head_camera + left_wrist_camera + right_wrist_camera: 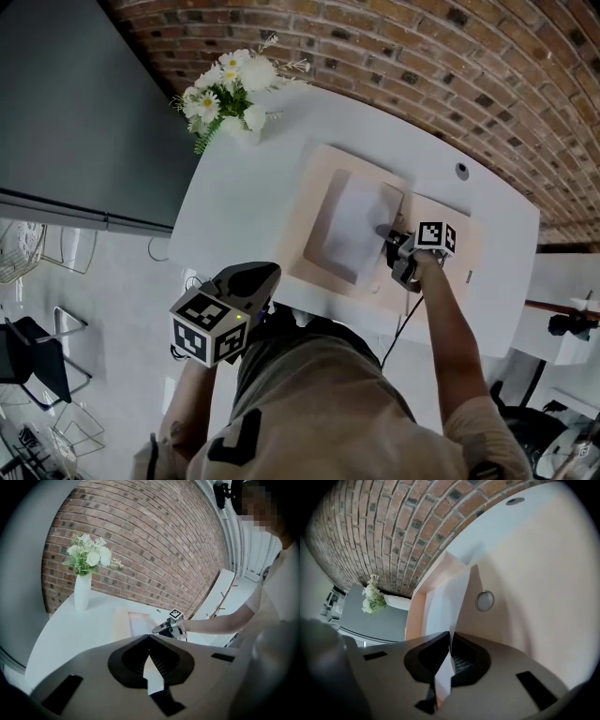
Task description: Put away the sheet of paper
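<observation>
A white sheet of paper (354, 225) lies partly in an open peach folder (306, 223) on the white table (234, 197). My right gripper (386, 232) is shut on the sheet's right edge. In the right gripper view the sheet (447, 602) runs up from between the jaws of the right gripper (451, 634), over the folder (525, 588) with its round snap button (484, 600). My left gripper (265, 273) hangs at the table's near edge, close to the person's body, shut and holding nothing. The left gripper view shows the left gripper (149, 637) with its jaws together, and the folder (123, 620) beyond.
A white vase of flowers (230, 94) stands at the table's far left corner, against a brick wall. A round cable hole (461, 172) sits in the table beyond the folder. Chairs and a wire rack stand on the floor at the left.
</observation>
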